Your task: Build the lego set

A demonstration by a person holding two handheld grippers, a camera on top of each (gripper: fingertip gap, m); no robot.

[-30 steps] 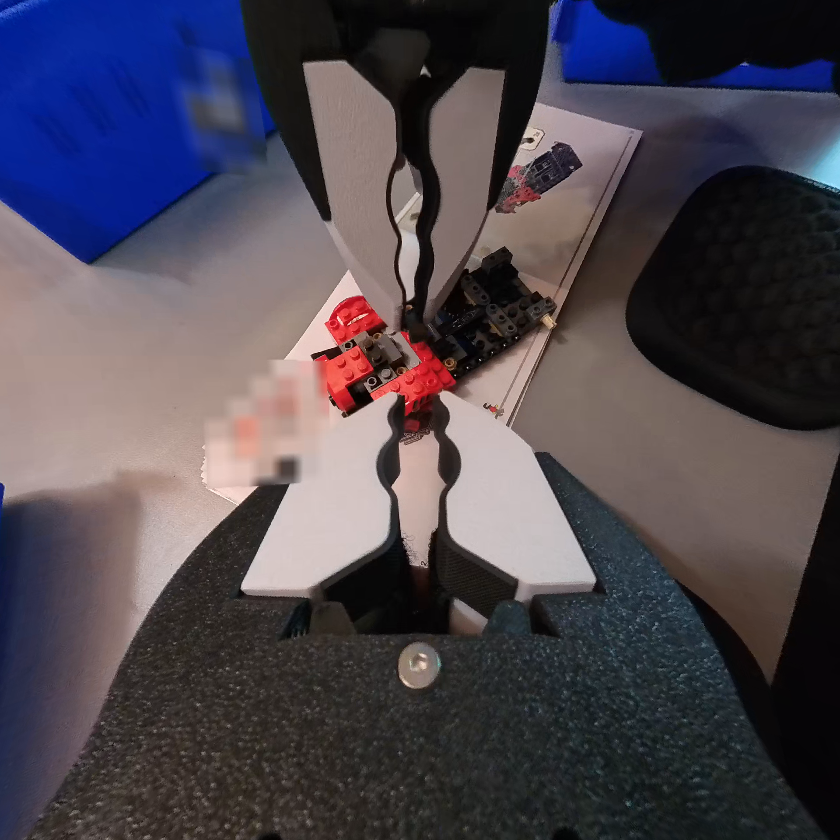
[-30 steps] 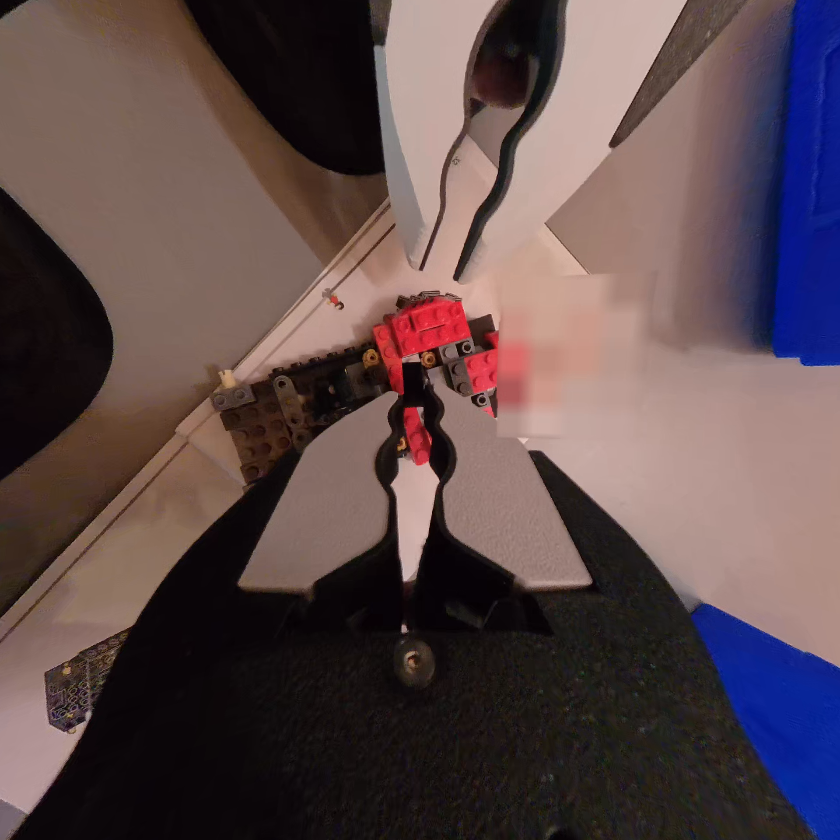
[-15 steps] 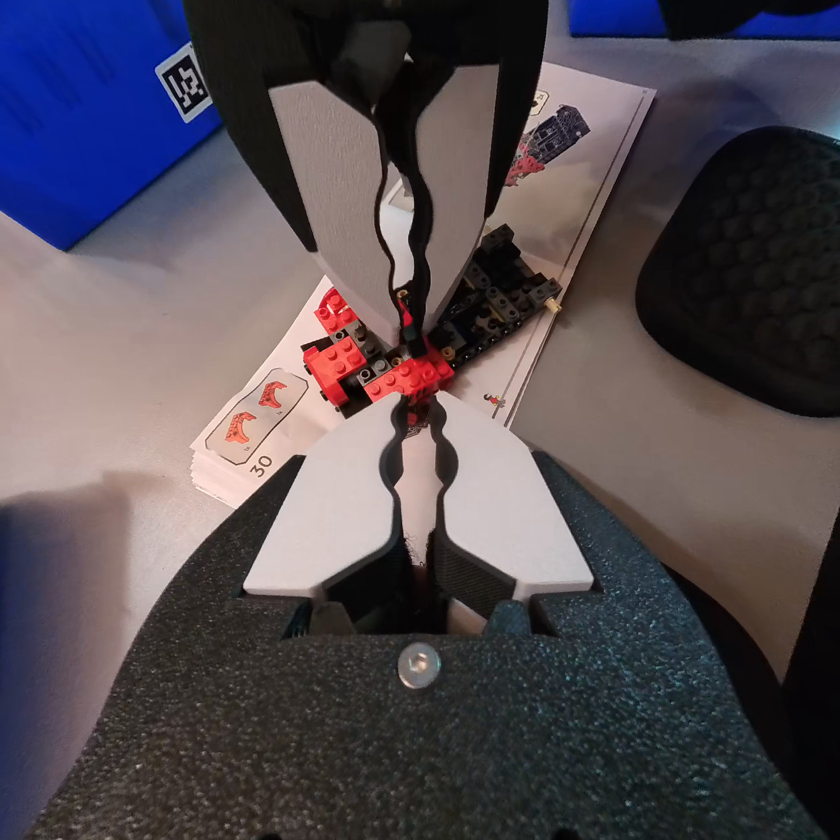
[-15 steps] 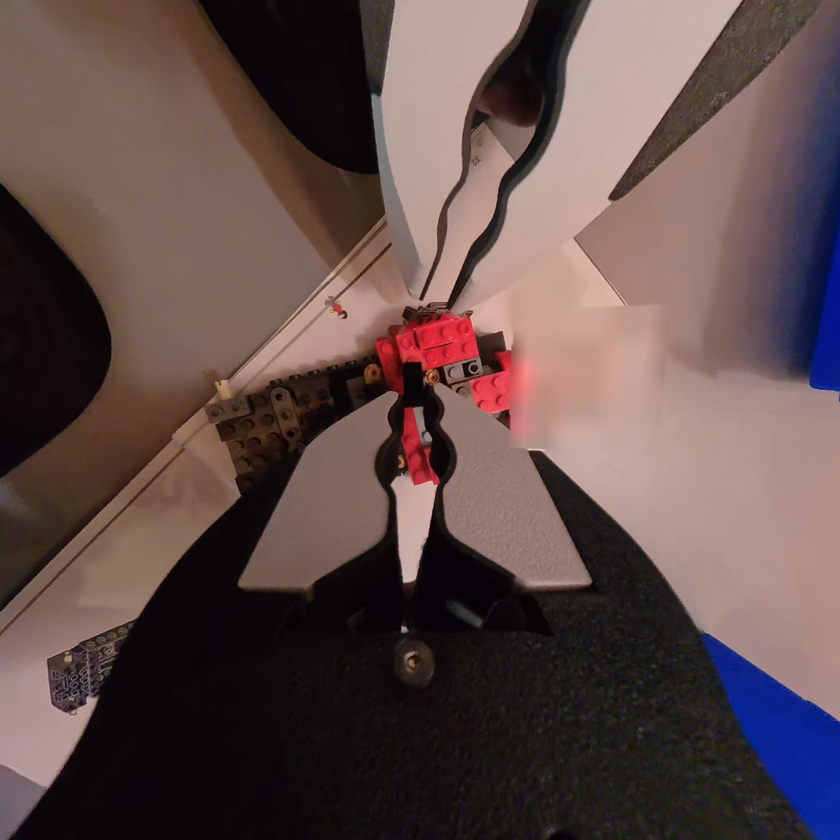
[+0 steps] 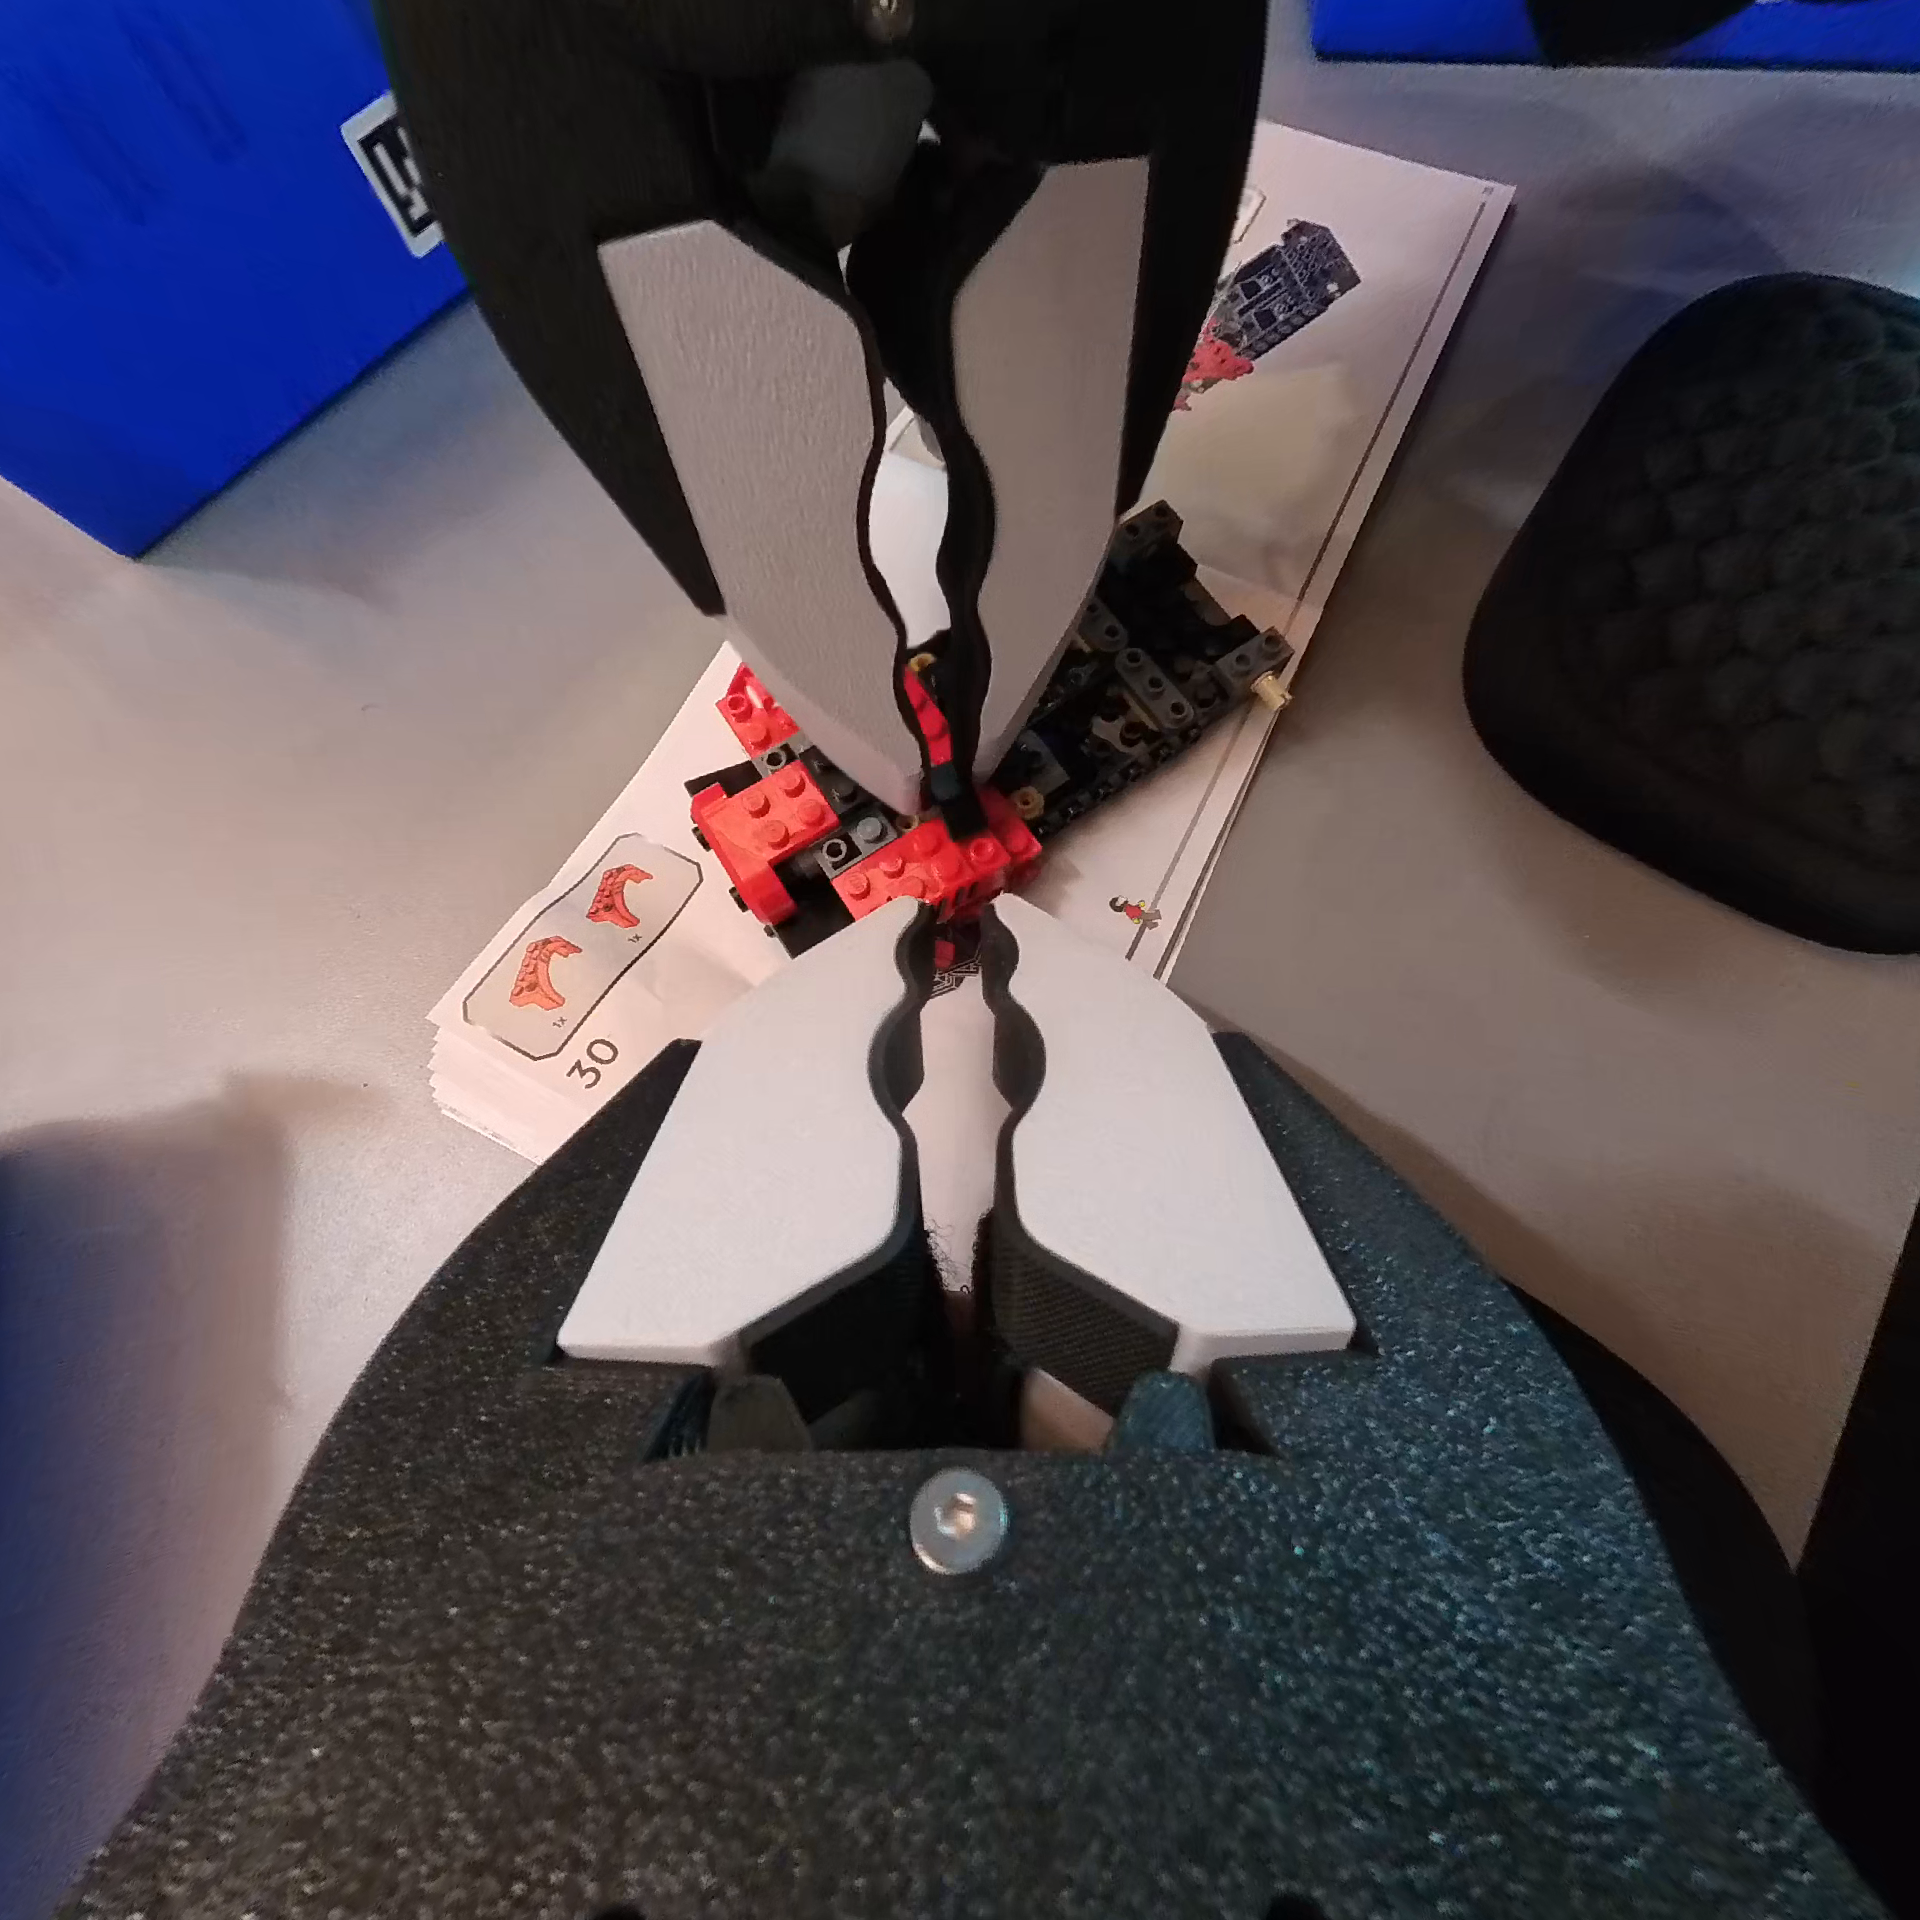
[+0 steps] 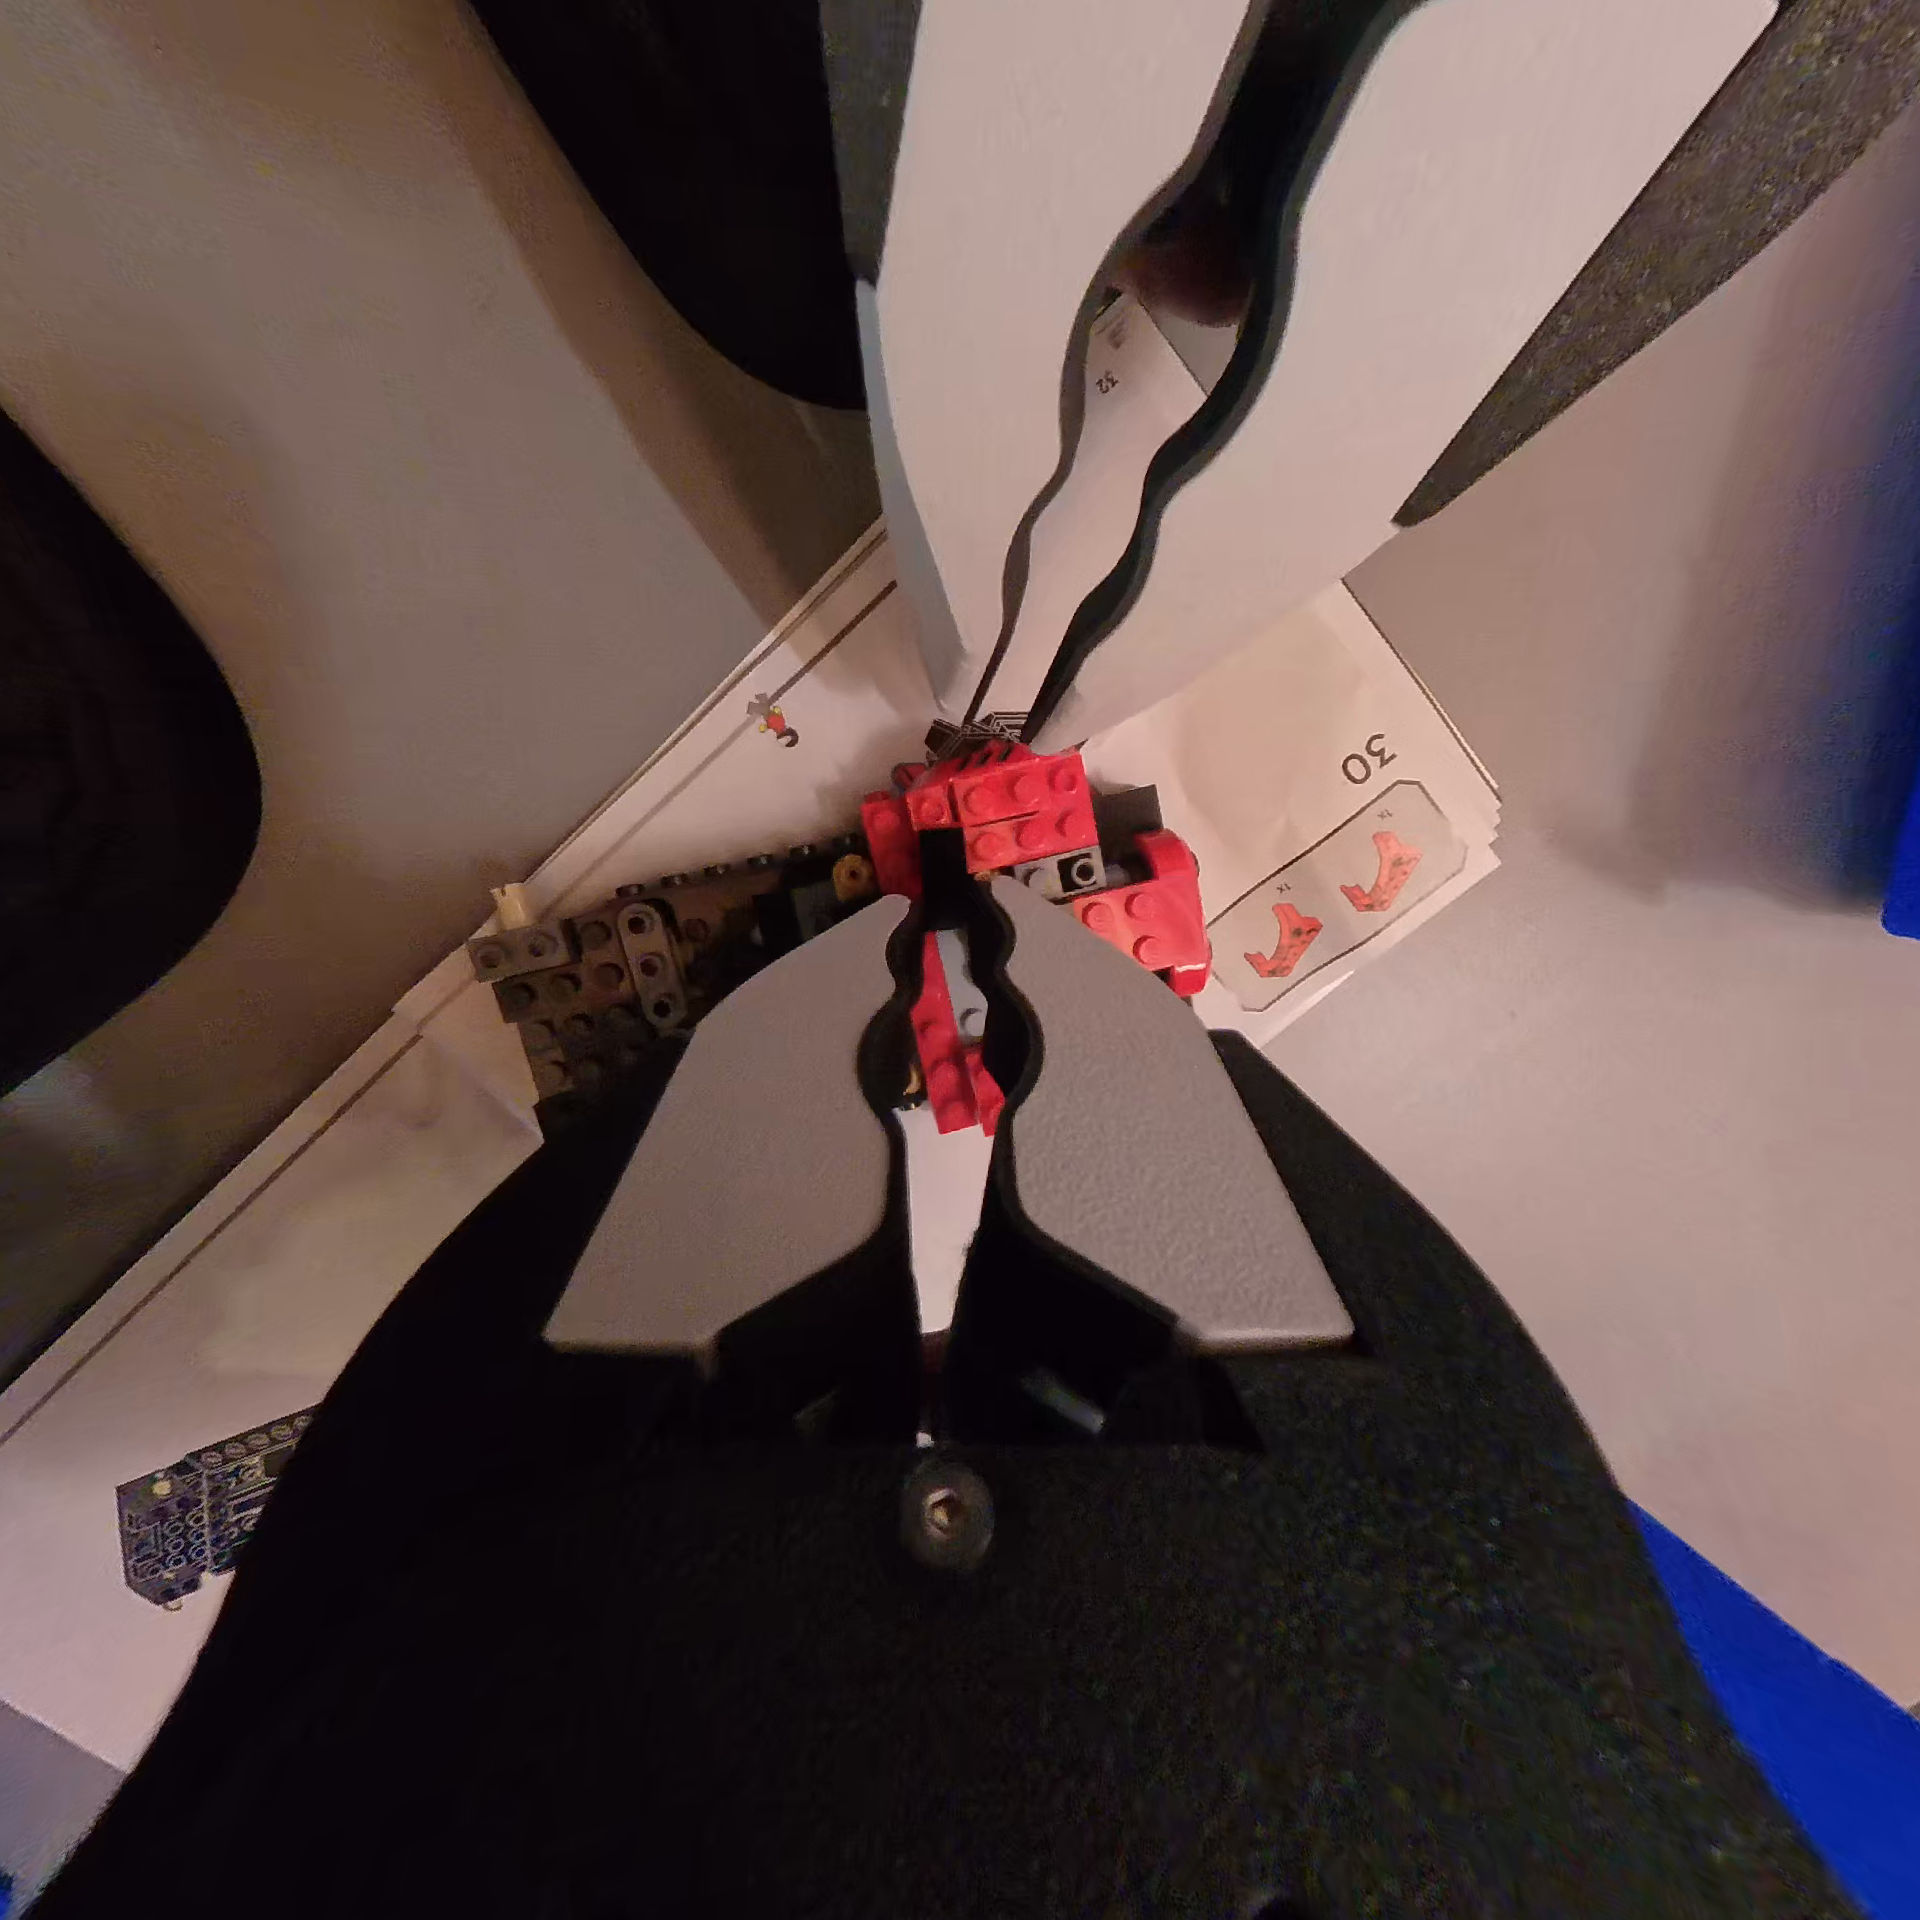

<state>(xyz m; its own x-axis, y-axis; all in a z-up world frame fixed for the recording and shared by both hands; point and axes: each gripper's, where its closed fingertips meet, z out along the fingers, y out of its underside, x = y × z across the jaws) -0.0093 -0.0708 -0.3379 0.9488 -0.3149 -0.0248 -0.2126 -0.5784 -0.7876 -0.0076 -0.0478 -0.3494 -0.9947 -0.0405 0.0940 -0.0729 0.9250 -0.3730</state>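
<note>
Left of the lego model (image 5: 894, 831), my left gripper (image 5: 951, 914) is nearly clenched, its tips at the model's red end; whether they pinch it I cannot tell. The model lies on the instruction booklet (image 5: 1340, 436). My right gripper (image 6: 951, 904) has come lower, grasping a small black piece (image 6: 940, 862) now touching the red bricks; seating looks close.

Glossy plastic lego model (image 5: 940, 852), matt paper booklet (image 5: 1340, 436), textured blk pad (image 5: 1714, 623), smooth grey table (image 5: 312, 748)

Lego model (image 5: 914, 821) on instruction booklet (image 5: 1340, 436)
</note>
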